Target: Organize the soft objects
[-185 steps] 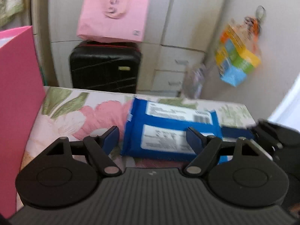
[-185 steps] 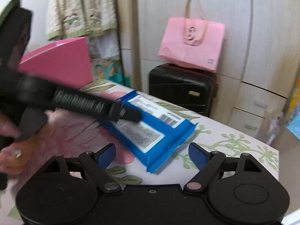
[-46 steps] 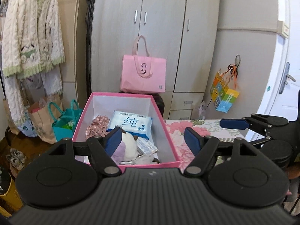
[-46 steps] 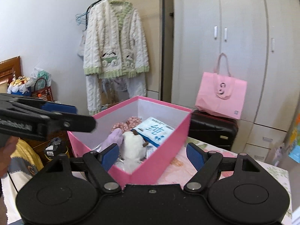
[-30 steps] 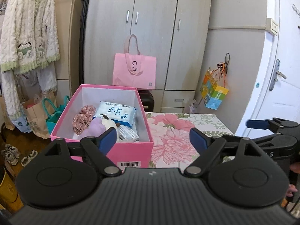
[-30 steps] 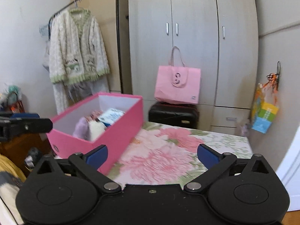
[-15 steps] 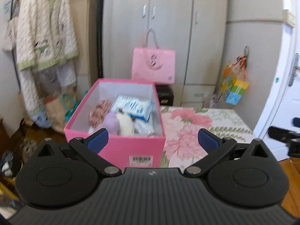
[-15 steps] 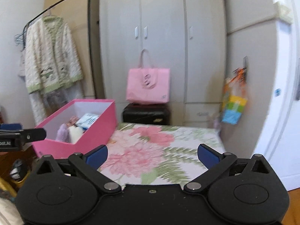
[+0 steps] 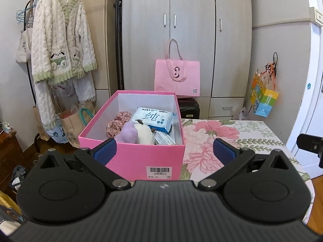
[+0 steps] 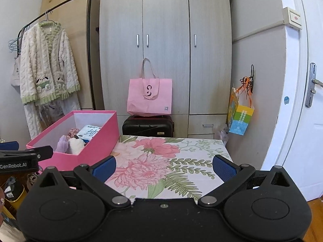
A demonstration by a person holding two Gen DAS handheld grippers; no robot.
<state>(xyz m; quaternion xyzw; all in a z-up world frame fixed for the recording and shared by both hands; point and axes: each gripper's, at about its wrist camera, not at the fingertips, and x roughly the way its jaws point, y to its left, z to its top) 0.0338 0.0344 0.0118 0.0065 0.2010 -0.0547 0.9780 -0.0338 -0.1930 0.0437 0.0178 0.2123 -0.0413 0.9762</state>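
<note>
Four soft items sit in your box [image 9: 131, 162] at centre frame, cloth [image 10: 181, 161] bare; both tongs, left [image 9: 164, 151] and right [image 10: 164, 166], gape empty, so you look done

Grey wardrobe [image 10: 165, 46] fills centre frame; pink tote bag [image 10: 149, 97] sits on black suitcase [image 10: 148, 128] below it. Fleece robe [image 10: 47, 64] hangs upper left, colourful gift bag [image 10: 240, 117] on hook at right.

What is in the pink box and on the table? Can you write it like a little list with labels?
box: pink box, open, on the table's left end
inside: wipes pack, purple plush, white plush, floral scrunchies, a small packet
table: floral cloth, nothing else lying on it
left gripper: fingers open, empty
right gripper: fingers open, empty
</note>
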